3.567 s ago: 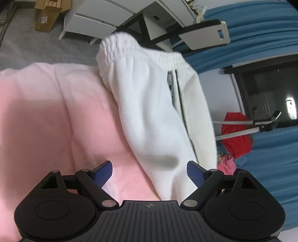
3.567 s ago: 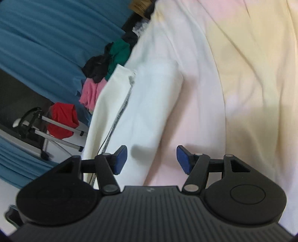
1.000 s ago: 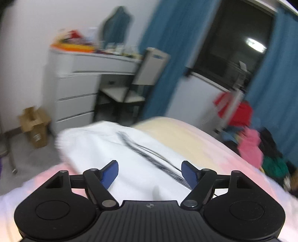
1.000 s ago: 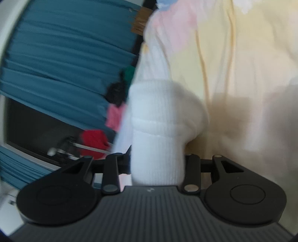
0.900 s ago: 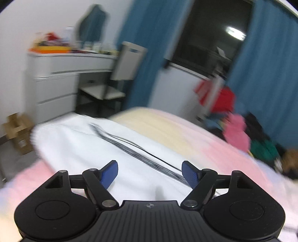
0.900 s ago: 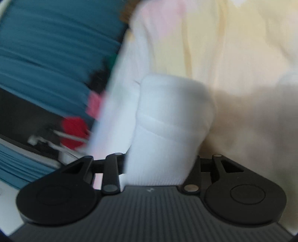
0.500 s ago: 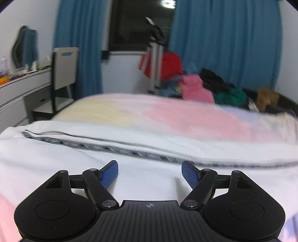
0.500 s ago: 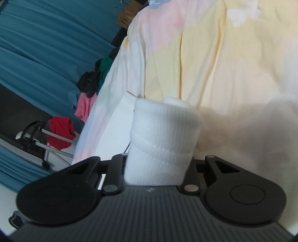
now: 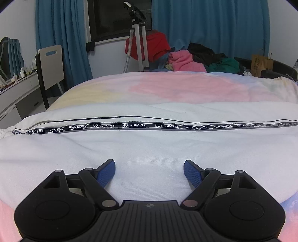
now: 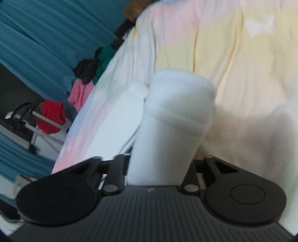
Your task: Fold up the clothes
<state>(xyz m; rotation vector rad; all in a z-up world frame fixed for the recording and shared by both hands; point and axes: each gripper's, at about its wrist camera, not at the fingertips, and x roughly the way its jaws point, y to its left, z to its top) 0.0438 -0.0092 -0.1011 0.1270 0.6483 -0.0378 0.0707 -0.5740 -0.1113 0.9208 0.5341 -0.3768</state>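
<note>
White knit sweatpants [image 9: 149, 149] with a black side tape reading NOT-SIMPLE [image 9: 134, 125] lie stretched sideways across the bed with the pastel pink, yellow and blue cover [image 9: 186, 87]; the tape runs from left to right of the left wrist view. Left hand-held gripper [image 9: 149, 172] low over the white fabric, blue pads [image 9: 106, 172] wide apart, nothing between them.

Right hand-held gripper [image 10: 160, 167] clamped on a ribbed cuff end of the same sweatpants [image 10: 178, 111]; the bunched cuff stands up between the fingers and hides their tips. The rest of the leg trails off to the left of the cuff, on the cover.

Beyond the bed's far edge: a heap of clothes, pink, black and green [image 9: 197, 59], a red garment [image 9: 149, 46] hung on a white tripod stand [image 9: 138, 46], blue curtains [image 9: 63, 42] flanking a dark window [image 9: 119, 16]. Left of the bed, a chair with a pale back and slot handle [image 9: 50, 67] and a white dresser [image 9: 16, 93] carrying small bottles. A brown paper bag [image 9: 261, 64] far right. Right wrist view blurred.
</note>
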